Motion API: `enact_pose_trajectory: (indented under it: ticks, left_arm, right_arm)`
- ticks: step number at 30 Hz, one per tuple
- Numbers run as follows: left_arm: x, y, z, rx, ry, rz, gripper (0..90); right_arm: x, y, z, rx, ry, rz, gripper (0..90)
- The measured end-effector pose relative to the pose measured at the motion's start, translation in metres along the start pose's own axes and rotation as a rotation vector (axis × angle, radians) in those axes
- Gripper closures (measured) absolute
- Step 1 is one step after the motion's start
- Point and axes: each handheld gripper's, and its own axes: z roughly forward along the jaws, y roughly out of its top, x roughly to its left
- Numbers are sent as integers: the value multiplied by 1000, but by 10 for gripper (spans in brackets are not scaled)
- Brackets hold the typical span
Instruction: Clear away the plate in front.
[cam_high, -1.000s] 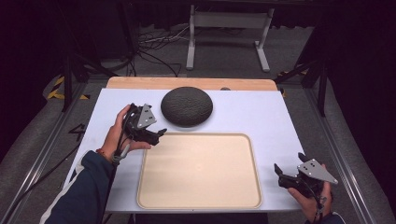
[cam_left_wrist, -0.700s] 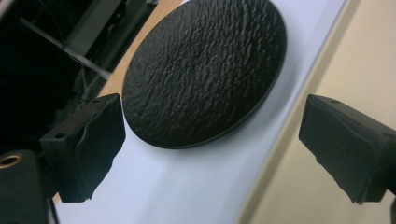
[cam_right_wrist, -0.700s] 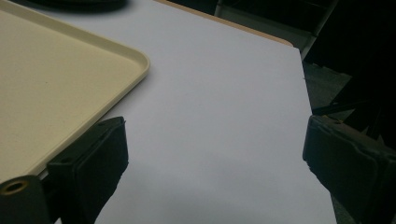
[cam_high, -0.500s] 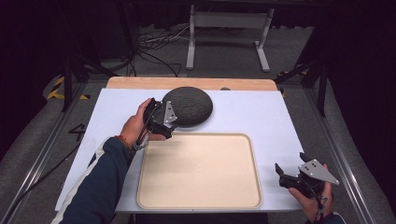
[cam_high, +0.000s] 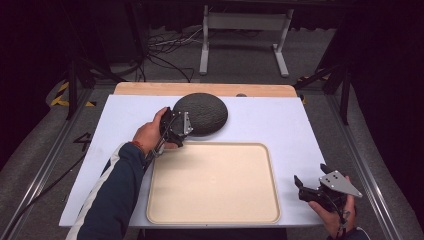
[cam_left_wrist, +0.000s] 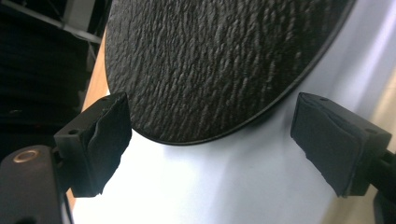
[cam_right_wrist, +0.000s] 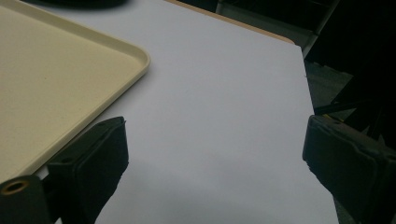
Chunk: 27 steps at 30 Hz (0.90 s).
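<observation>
A black round domed thing with a rough ribbed skin (cam_high: 201, 113) lies on the white table top behind the beige tray (cam_high: 212, 148). My left gripper (cam_high: 176, 124) is at its left front rim. In the left gripper view that rim (cam_left_wrist: 219, 60) reaches between the two pads, which stand apart from it; the jaws have just been closing a little and are still open. My right gripper (cam_high: 310, 176) rests at the table's front right corner, open with nothing in it, and its own view has it (cam_right_wrist: 215, 135) over bare white table beside the tray's corner (cam_right_wrist: 140, 56).
The white sheet (cam_high: 280, 125) covers a wooden table whose edge (cam_high: 150, 89) shows at the back. Behind the table are a metal stand (cam_high: 245, 20) and cables on the floor. The table's right edge lies close to my right gripper.
My left gripper has moved right and toward the back, from beside the tray's left corner to the black round thing's rim. The right gripper has stayed in place.
</observation>
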Motion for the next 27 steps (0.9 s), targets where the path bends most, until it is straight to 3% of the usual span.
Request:
enact_pose_trajectory:
  ticks: [7, 17, 19, 23, 27]
  left_arm:
    - [-4, 6, 9, 15, 40, 17, 147]
    - [-13, 15, 15, 52, 138, 109, 129]
    - [-17, 19, 15, 75, 159, 157, 158]
    - [-24, 21, 16, 72, 159, 202, 341]
    - [-25, 22, 16, 64, 170, 203, 369]
  right_arm:
    - [0, -1, 1, 5, 2, -4, 70]
    - [0, -1, 1, 8, 4, -6, 71]
    - [0, -1, 1, 7, 4, -6, 71]
    - [1, -1, 1, 7, 5, -7, 71]
    - [1, -1, 1, 8, 7, -8, 71]
